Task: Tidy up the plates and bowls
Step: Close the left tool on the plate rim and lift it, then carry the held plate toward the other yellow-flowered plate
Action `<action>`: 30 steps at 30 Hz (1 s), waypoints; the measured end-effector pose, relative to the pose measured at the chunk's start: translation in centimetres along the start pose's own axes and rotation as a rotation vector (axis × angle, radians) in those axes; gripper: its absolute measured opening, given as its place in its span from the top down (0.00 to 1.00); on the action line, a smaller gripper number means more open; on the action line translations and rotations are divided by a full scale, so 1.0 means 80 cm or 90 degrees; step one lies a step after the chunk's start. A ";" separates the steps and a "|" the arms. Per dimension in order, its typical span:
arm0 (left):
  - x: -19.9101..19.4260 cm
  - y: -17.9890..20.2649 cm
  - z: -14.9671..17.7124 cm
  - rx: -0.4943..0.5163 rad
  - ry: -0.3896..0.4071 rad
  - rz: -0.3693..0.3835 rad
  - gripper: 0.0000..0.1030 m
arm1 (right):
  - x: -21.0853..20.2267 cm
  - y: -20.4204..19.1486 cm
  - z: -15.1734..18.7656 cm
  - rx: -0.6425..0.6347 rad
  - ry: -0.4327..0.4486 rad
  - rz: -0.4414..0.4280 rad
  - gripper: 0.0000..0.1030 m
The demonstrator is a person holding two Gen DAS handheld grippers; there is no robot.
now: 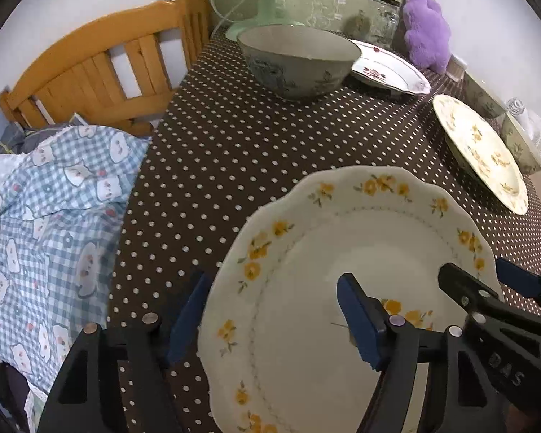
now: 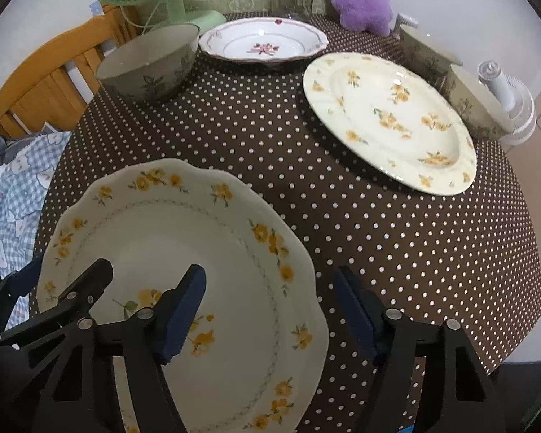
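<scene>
My left tongs (image 1: 270, 324) straddle the left rim of the scalloped white plate with yellow flowers (image 1: 342, 252), one finger outside on the cloth, one over the well; my right tongs (image 2: 270, 314) straddle its right rim the same way. Both are part open, pads not yet pressing, holding nothing. The plate lies flat at the near edge of the brown polka-dot tabletop (image 2: 270, 137). I judge this the reach before a two-sided grasp. Next I must close squarely on both rims, then lift level, probably toward the cream flowered plate (image 2: 389, 119) at the right edge.
</scene>
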State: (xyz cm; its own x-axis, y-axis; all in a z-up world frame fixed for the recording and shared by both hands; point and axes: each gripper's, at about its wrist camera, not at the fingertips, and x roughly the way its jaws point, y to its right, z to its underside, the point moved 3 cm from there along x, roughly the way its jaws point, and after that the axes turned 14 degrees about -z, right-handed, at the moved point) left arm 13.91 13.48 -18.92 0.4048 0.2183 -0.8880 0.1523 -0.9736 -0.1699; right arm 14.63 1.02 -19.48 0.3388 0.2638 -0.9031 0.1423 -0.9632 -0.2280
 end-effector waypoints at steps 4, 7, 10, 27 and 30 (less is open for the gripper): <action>0.004 0.004 0.000 0.005 -0.009 0.003 0.29 | 0.012 0.002 0.000 0.014 -0.015 -0.006 0.36; 0.007 0.006 0.000 0.002 -0.018 -0.001 0.29 | 0.017 0.005 -0.002 0.017 -0.023 -0.006 0.37; 0.008 0.006 -0.001 -0.005 -0.023 -0.010 0.29 | 0.021 0.005 -0.006 0.014 -0.028 -0.015 0.38; -0.005 0.044 -0.012 -0.007 -0.025 -0.034 0.29 | 0.009 0.048 -0.028 -0.013 -0.058 -0.042 0.42; -0.008 0.059 -0.015 -0.008 -0.030 -0.032 0.29 | 0.005 0.066 -0.033 -0.009 -0.059 -0.040 0.42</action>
State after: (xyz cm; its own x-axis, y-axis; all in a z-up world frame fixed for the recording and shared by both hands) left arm 15.45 8.82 -18.67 0.3538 0.2636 -0.8974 0.1831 -0.9604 -0.2100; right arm 17.98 -3.83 -20.05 0.2412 0.3179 -0.9169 0.1738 -0.9437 -0.2814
